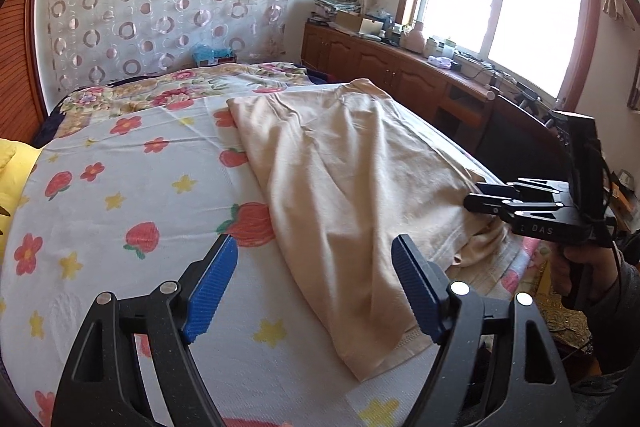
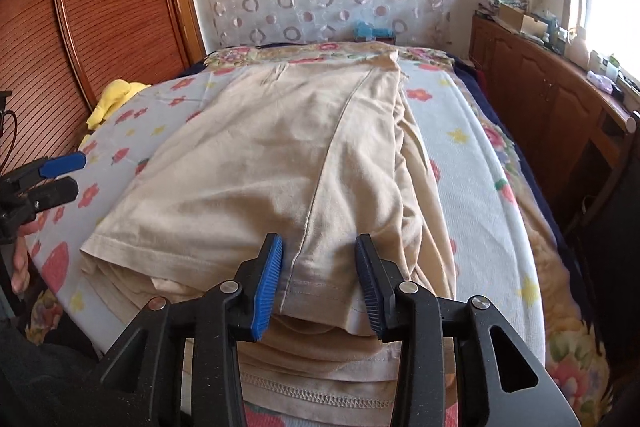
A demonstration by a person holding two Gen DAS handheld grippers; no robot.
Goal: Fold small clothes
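While I look along my left gripper (image 1: 316,283), its blue pads stand wide apart and empty, over the near hem corner of the beige garment (image 1: 348,179), which lies folded lengthwise on the flowered sheet (image 1: 120,187). My right gripper (image 1: 480,197) shows at that garment's right edge.

From the right wrist, my right gripper (image 2: 318,283) is partly open, its pads astride the folded hem of the beige garment (image 2: 260,155), not pressing it.
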